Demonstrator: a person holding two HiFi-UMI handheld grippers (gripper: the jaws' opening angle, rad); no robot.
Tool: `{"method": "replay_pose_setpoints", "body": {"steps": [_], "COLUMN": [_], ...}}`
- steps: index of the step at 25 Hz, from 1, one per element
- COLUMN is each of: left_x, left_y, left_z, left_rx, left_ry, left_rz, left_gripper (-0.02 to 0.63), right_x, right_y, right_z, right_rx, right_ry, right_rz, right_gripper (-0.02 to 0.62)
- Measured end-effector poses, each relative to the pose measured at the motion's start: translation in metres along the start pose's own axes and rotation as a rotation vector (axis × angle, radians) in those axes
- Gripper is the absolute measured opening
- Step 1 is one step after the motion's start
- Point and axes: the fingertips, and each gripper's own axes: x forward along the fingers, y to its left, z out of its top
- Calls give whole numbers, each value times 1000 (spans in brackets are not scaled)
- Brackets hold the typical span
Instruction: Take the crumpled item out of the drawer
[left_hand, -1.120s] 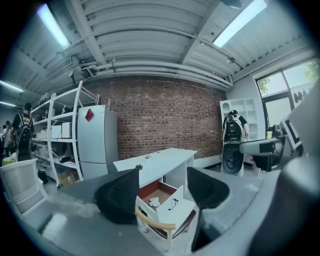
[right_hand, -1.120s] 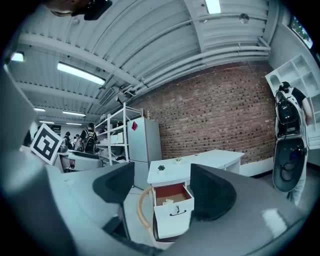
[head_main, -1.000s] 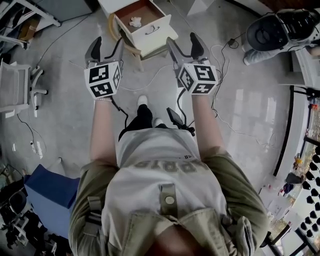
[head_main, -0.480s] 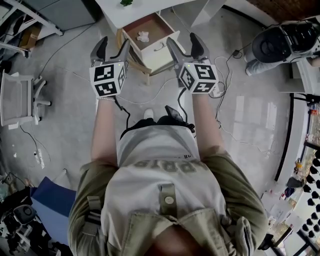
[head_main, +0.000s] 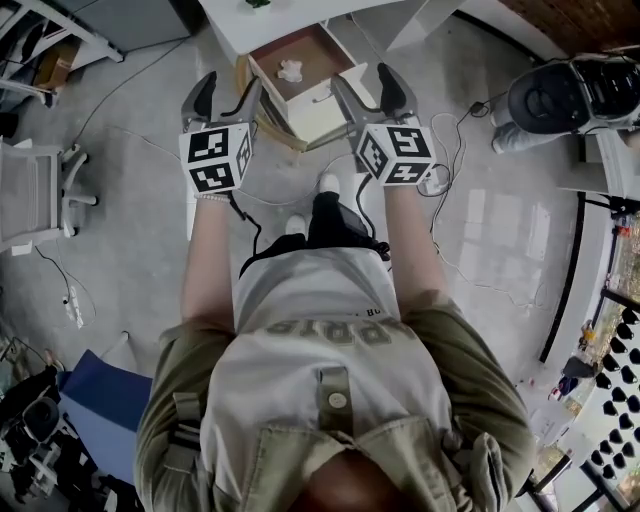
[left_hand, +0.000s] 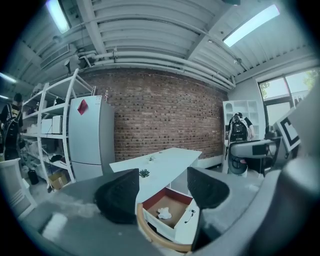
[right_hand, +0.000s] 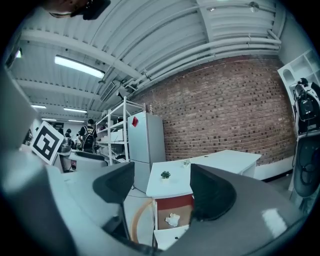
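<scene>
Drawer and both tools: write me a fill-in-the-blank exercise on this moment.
The drawer stands ____.
The crumpled item lies ____ the drawer.
The left tool and the right tool each have jaws ____, gripping nothing.
The wall behind the white desk is built of ____.
Missing words: open; inside; apart; brick.

Left gripper (head_main: 221, 97) fingers apart, right gripper (head_main: 367, 88) likewise, forearms extended forward

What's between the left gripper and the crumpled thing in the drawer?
A curved wooden rim and the drawer's white wall; the left gripper view shows it.
</scene>
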Motion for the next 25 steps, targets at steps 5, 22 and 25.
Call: {"method": "replay_pose_setpoints", "body": {"steps": [5,22,25], "left_x": [16,118,133], "left_y": [9,28,30], "left_z": [-11,-39,-43], "left_rx": [-14,-102,-123], "left_ry": [30,125,146], "left_rz": [17,97,122], "left_gripper": [305,305,305], "right_x": [25,148,173], "right_y": [-3,-62,-71], "right_z": [-13,-61,-77], "right_rx": [3,-94,-131], "right_ry": [36,247,323], "right_rz": [34,183,220], "right_gripper": [341,341,341]}}
